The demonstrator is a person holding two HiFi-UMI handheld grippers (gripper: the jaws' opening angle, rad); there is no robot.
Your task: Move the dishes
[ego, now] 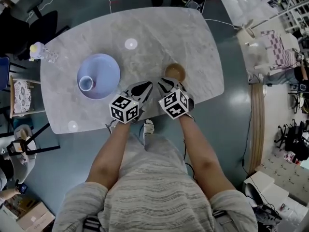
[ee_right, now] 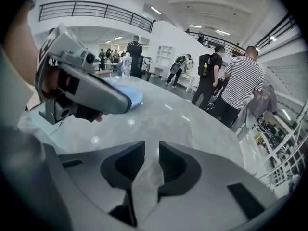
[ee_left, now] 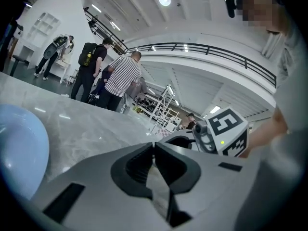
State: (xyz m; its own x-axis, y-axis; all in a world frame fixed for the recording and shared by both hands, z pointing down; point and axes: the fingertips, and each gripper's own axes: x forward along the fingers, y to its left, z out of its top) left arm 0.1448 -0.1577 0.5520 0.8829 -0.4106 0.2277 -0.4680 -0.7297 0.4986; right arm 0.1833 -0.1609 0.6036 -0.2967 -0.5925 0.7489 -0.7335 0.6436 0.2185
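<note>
**Hazard: bowl displaced on approach**

The blue plate (ego: 107, 67) carrying a cup (ego: 86, 83) sits at the left of the table (ego: 159, 35). The left gripper (ego: 144, 87) is closed and empty. The right gripper (ego: 166, 84) is narrowly parted and empty, just beside the brown bowl (ego: 175, 72). A misaligned advance would likely shove the bowl.

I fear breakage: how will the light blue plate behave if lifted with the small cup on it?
The plate looks glazed and rigid: probably stiff, slippery between jaws. The cup stands loose and off-centre on it, so it may slide or tip if the plate tilts. Both look ceramic, likely to chip on the stone table.
</note>
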